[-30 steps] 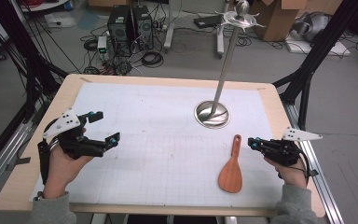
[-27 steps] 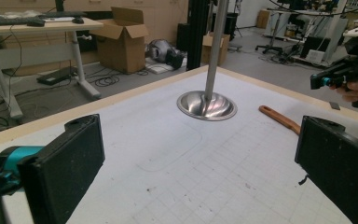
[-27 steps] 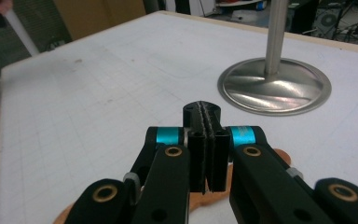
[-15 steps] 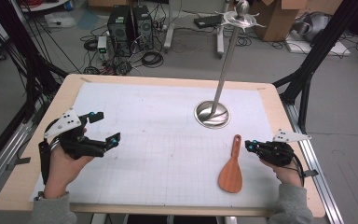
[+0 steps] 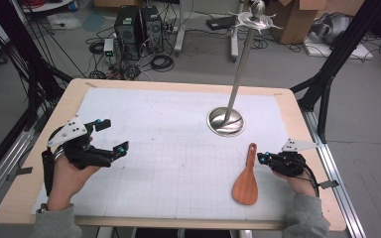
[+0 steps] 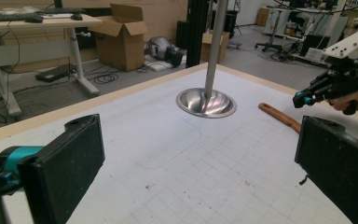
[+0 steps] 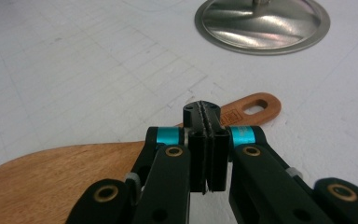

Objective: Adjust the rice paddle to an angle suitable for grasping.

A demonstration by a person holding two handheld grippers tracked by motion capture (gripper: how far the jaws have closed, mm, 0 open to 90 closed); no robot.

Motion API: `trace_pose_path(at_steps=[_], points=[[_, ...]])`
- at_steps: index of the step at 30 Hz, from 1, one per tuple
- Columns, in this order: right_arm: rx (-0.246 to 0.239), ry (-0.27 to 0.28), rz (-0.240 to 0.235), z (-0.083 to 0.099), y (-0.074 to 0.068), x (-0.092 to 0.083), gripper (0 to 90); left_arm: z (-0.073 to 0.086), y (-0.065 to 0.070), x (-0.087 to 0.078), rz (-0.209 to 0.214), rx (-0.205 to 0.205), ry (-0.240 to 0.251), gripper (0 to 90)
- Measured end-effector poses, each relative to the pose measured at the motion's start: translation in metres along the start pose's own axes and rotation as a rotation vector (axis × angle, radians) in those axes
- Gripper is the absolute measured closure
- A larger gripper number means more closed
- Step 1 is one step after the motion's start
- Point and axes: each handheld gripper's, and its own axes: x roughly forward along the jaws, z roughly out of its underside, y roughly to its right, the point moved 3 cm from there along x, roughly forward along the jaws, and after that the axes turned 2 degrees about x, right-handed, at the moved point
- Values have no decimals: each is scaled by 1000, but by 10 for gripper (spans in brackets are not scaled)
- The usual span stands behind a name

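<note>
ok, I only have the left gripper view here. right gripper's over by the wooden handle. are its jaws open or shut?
Observer: Shut. In the right gripper view the right gripper has its pads pressed together with nothing between them.
Operator: What does that handle belong to?
Observer: A wooden rice paddle; the high view shows its broad blade toward the person.
Operator: Has the handle got a hole?
Observer: Yes, an oval hanging hole at the end, seen in the right gripper view.
</note>
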Motion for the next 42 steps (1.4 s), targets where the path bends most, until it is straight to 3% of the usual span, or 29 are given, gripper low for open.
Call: trace_pose_path(at_steps=[21,42], points=[[58,-114,-11,11,5,16,895,2,-2,-2,-4,-7,-3,18],[35,-124,-34,7,1,24,894,3,-2,-5,-14,-7,-5,18]])
